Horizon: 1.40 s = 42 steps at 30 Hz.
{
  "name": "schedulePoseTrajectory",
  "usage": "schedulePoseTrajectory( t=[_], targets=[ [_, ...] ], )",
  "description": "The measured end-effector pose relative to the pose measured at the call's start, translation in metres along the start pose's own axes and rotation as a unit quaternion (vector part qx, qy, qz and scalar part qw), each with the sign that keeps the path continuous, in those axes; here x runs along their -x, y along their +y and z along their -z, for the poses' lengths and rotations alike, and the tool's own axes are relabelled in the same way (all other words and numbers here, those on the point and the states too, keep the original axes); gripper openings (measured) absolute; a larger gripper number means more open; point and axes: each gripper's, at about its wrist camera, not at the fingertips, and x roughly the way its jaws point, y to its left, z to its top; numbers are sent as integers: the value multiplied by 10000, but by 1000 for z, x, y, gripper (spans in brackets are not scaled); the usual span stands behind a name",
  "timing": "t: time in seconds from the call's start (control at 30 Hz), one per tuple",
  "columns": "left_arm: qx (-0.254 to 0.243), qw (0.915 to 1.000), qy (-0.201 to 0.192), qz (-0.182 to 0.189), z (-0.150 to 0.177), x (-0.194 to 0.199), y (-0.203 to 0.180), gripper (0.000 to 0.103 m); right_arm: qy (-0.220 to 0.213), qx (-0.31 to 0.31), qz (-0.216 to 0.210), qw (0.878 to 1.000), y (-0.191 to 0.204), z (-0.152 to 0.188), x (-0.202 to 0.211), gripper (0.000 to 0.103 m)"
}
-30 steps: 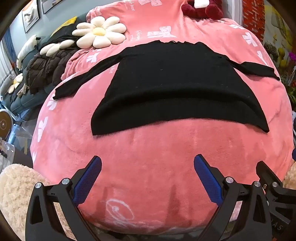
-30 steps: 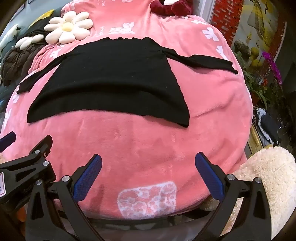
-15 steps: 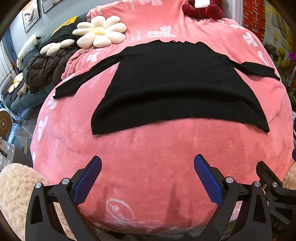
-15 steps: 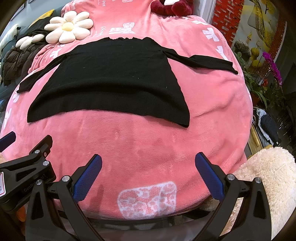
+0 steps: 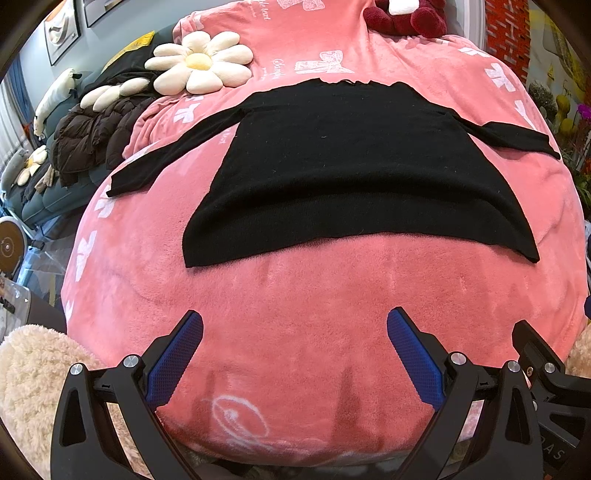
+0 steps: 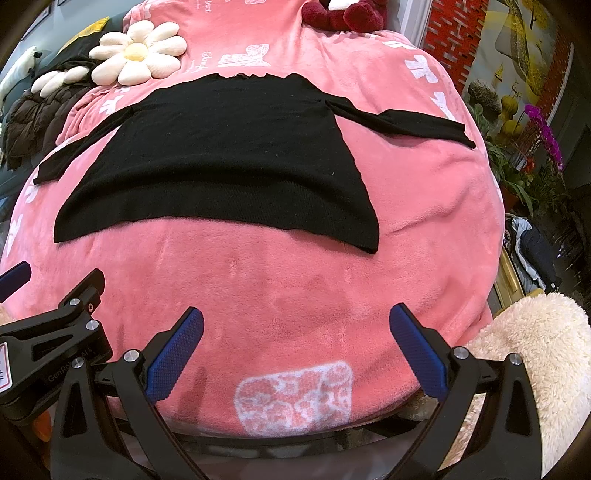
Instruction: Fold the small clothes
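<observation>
A black long-sleeved top (image 5: 347,166) lies spread flat on a pink plush blanket (image 5: 295,302), hem toward me and both sleeves stretched out sideways. It also shows in the right wrist view (image 6: 221,155). My left gripper (image 5: 295,325) is open and empty, hovering over bare blanket short of the hem. My right gripper (image 6: 295,321) is open and empty, also short of the hem, beside the left gripper's body (image 6: 55,332).
A daisy-shaped cushion (image 5: 199,62) and a dark puffer jacket (image 5: 92,133) lie at the back left. A dark red plush toy (image 5: 402,16) sits at the far edge. Cream fluffy fabric (image 6: 535,350) hangs at the near right. Plants (image 6: 532,147) stand to the right.
Both grippers have crept slightly forward toward the hem. The jaws stay open and the top has not moved.
</observation>
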Motion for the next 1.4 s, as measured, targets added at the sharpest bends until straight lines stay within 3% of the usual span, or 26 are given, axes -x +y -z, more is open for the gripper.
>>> schedulePoseTrajectory(
  t=[1.4],
  targets=[
    [13, 10000, 39, -28, 4, -4, 5, 97, 60, -1, -10, 10000, 2, 1, -4, 98]
  ],
)
